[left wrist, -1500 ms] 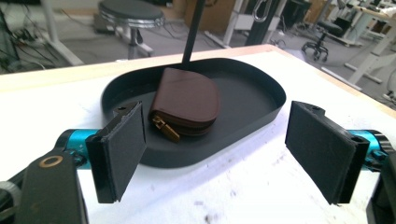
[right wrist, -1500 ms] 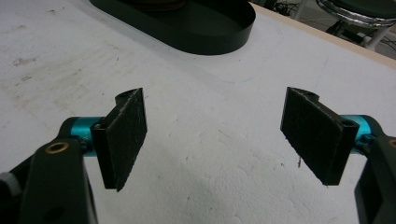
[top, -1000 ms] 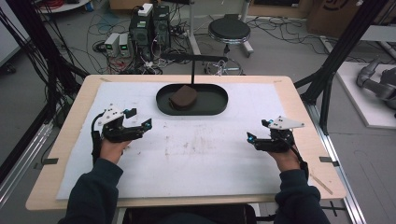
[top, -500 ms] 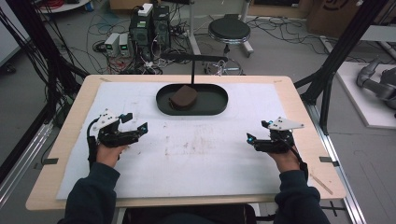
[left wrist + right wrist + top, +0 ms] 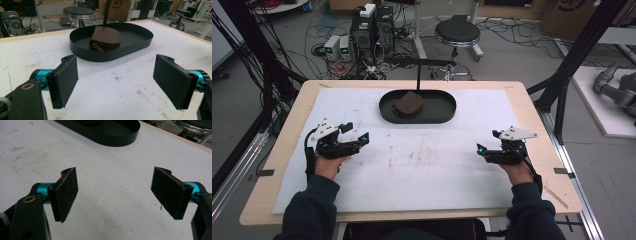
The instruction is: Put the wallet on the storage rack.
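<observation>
Two hand-held grippers, left gripper (image 5: 358, 131) at 9 o'clock and right gripper (image 5: 487, 142) at 3 o'clock, jaws wide apart, empty; brown zipped leather pouch (image 5: 408, 104) in black oval metal tray (image 5: 439, 113) at 12 o'clock.

Matt black tray (image 5: 140, 42), leathery brown pouch (image 5: 106, 37), scuffed white mat (image 5: 437, 165).

Dark navy sleeves (image 5: 309, 210); each black claw (image 5: 355, 134) has teal joints, flat pads, grey three-cornered plate.
</observation>
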{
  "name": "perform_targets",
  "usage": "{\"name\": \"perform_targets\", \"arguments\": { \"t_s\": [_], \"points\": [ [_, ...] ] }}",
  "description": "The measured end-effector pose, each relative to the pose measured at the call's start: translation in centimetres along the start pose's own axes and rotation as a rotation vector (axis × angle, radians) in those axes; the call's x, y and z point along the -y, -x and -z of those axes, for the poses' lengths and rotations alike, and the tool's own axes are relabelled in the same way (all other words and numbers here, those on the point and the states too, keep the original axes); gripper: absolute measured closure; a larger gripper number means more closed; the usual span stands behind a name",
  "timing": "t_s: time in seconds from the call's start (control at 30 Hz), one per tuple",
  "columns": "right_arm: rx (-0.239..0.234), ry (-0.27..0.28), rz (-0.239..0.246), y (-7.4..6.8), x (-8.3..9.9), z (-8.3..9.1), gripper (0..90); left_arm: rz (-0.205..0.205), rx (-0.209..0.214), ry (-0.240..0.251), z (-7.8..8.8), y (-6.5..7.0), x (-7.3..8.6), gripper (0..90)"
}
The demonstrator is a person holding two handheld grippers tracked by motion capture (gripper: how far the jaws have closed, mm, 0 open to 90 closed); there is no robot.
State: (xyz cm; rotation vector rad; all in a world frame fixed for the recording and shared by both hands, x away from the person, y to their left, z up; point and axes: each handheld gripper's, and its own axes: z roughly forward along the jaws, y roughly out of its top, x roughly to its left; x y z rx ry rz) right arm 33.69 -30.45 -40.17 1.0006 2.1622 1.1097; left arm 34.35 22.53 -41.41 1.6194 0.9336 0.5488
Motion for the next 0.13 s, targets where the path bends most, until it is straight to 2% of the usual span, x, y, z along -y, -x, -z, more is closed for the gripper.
{"name": "perform_targets", "arguments": {
  "t_s": [0.13],
  "points": [
    [0.004, 0.003, -0.004, 0.11, 0.05, -0.01, 22.0, 0.003, -0.003, 0.003, -0.04, -0.08, 0.05, 20.1]
  ]
}}
